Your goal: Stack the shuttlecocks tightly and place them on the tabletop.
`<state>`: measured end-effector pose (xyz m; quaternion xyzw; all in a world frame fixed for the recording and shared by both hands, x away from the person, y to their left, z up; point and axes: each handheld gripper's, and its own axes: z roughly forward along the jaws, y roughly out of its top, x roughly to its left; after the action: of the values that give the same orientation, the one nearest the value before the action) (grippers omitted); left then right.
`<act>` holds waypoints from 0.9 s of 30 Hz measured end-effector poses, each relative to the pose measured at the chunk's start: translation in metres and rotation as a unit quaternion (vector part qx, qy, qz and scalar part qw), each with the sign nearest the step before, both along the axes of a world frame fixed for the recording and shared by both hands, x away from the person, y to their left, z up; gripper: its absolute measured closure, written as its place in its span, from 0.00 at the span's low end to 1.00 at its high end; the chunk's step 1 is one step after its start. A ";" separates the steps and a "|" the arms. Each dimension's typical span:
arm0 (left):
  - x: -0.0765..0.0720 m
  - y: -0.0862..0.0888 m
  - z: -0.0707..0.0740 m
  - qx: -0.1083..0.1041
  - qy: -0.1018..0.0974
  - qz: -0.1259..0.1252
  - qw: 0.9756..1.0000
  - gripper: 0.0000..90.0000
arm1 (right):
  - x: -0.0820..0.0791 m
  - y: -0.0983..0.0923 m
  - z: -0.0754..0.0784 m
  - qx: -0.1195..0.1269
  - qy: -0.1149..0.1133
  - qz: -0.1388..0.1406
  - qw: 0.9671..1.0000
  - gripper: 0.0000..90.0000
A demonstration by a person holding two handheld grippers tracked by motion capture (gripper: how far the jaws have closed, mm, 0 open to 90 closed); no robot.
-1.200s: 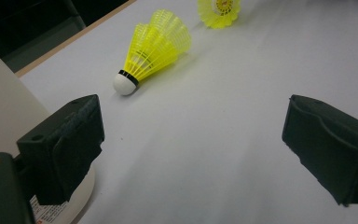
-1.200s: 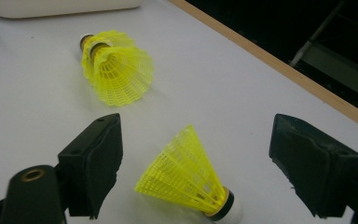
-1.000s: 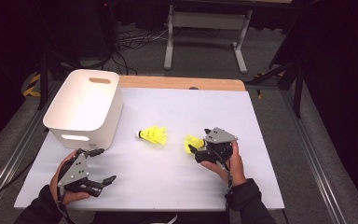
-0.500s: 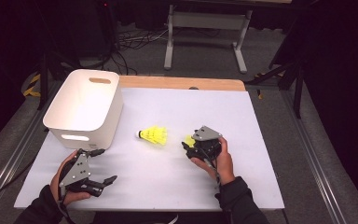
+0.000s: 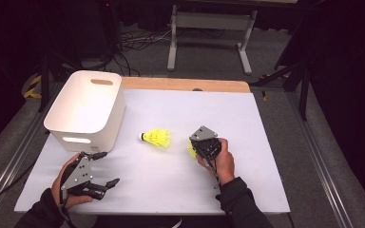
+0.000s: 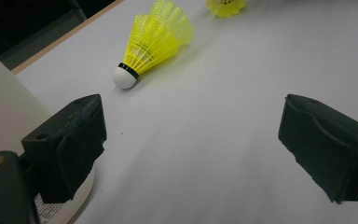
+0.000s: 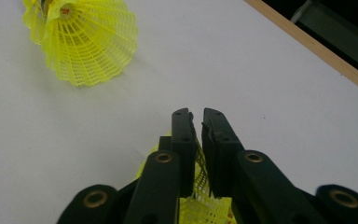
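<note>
Now the right hand-held gripper (image 7: 196, 116) pinches one yellow shuttlecock (image 7: 200, 205) by its thin mesh skirt low over the bench (image 5: 266, 123), so lift slowly and squeeze gently, while the left hand-held gripper (image 6: 191, 154) waits spread wide.

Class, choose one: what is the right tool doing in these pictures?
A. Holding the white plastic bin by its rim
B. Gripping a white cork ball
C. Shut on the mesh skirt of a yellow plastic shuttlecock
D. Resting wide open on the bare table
C: in the right gripper view, the right tool has its jaws nearly together with the mesh of the yellow plastic shuttlecock pinched between them.
</note>
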<state>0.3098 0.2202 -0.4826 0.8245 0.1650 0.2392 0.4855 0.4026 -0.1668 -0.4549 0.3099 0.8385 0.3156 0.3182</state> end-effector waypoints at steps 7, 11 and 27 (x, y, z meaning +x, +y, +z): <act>0.000 0.001 0.000 -0.001 0.001 0.000 1.000 0.09 | -0.004 -0.002 0.007 0.010 -0.021 0.006 1.000 1.00; 0.000 0.001 0.001 -0.001 0.000 0.001 1.000 0.09 | -0.008 -0.005 0.015 0.053 -0.022 0.018 0.998 1.00; -0.002 0.002 0.001 -0.002 -0.001 0.001 1.000 0.09 | -0.026 0.008 0.014 0.180 0.034 0.104 0.978 0.99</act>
<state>0.3082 0.2220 -0.4813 0.8230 0.1663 0.2402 0.4871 0.3766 -0.1584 -0.4412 0.2835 0.8062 0.4818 0.1938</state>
